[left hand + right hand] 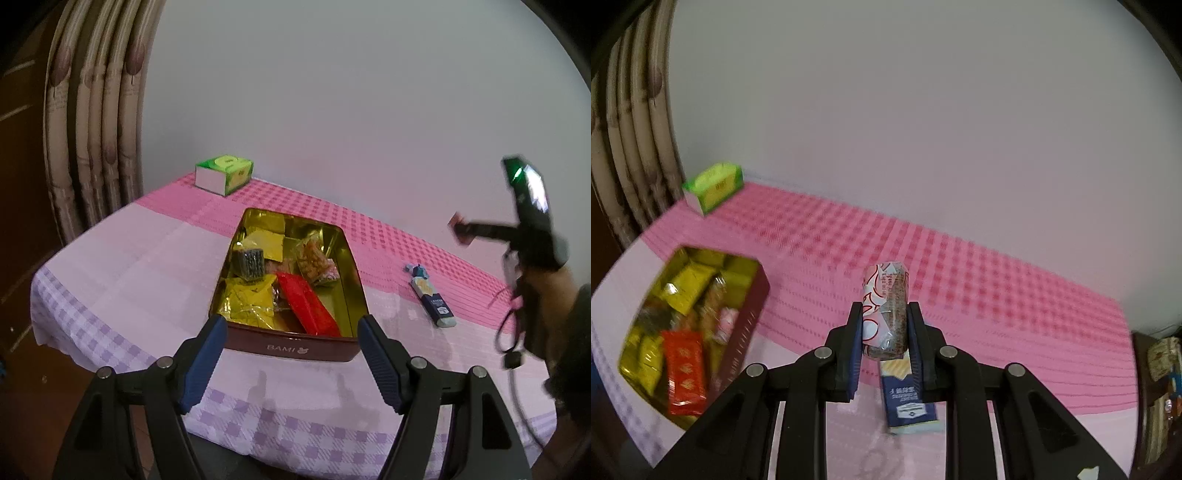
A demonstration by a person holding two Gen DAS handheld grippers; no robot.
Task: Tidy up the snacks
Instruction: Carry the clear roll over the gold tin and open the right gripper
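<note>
A dark red tin [295, 349] marked BAMI stands open on the table, holding yellow, red and clear snack packets; it also shows at the left of the right wrist view [746, 325]. My left gripper [291, 332] is open and empty, just in front of the tin's near wall. My right gripper [884, 339] is shut on a white and red wrapped snack [886, 302], held above the cloth right of the tin. In the left wrist view that gripper [461, 230] hangs in the air at the far right. A navy and white snack pack [434, 302] lies on the cloth; it also shows under the right gripper [908, 402].
A green tissue box [225, 173] sits at the table's far left corner by the wall. A small blue wrapped candy [417, 269] lies beside the navy pack. Curtains [92, 110] hang at the left. The table [129, 258] has a pink and lilac checked cloth.
</note>
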